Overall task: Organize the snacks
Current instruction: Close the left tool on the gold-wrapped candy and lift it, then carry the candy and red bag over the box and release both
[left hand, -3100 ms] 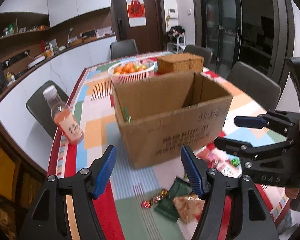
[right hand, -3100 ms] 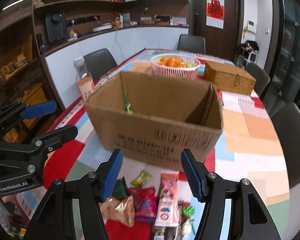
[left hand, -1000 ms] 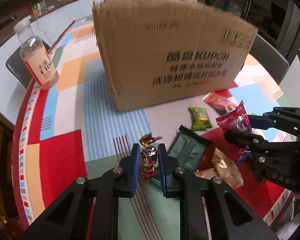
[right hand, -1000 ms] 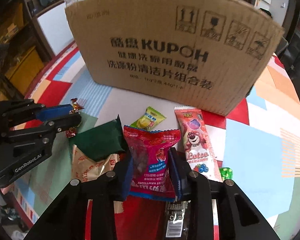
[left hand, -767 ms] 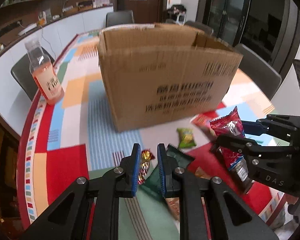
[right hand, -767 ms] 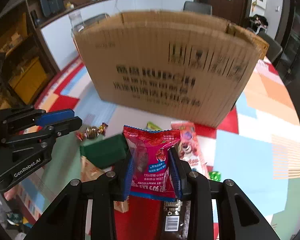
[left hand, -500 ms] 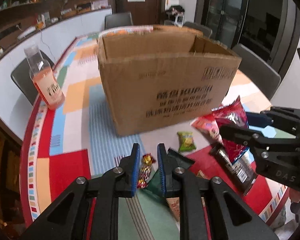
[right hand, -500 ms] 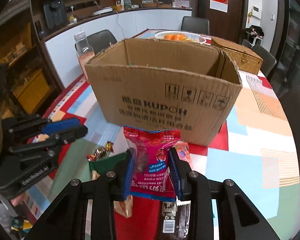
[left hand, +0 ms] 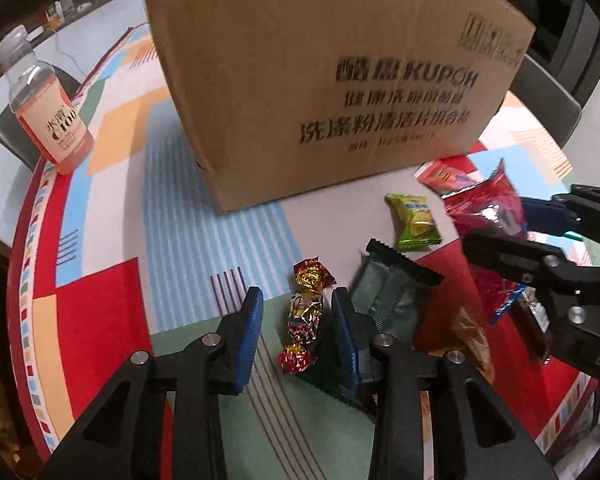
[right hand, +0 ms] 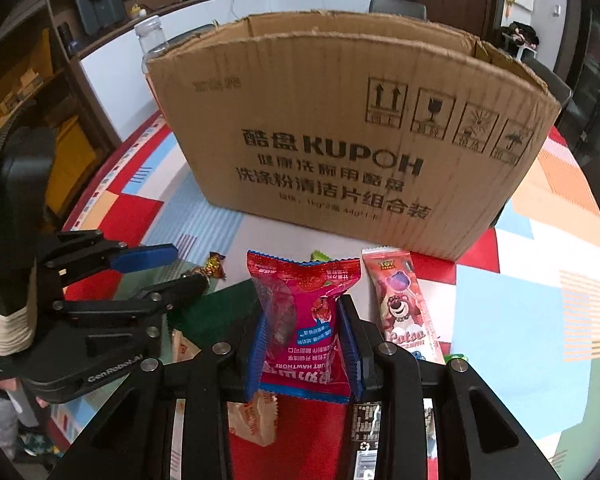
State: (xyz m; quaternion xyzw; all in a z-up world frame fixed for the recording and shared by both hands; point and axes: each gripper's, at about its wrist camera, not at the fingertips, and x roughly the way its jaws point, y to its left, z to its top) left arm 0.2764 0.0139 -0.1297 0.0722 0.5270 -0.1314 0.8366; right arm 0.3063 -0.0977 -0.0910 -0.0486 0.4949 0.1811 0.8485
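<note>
Foil-wrapped candy (left hand: 305, 316) lies between the left hand-held gripper (left hand: 296, 330), whose jaws have just been opening, unclamped. Right hand-held gripper (right hand: 305, 344) clamps the red snack packet (right hand: 304, 320). Next, judged: re-close on the candy, then carry both over the cardboard box (right hand: 352, 140).

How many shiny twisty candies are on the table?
1. The foil-wrapped candy lies on the tablecloth between the left gripper's open fingers, beside the dark green packet. Others could be hidden under packets.

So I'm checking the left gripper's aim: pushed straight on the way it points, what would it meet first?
Probably the foil candy lying between the left gripper's open jaws, then the tablecloth under it; depth is hard to judge.
</note>
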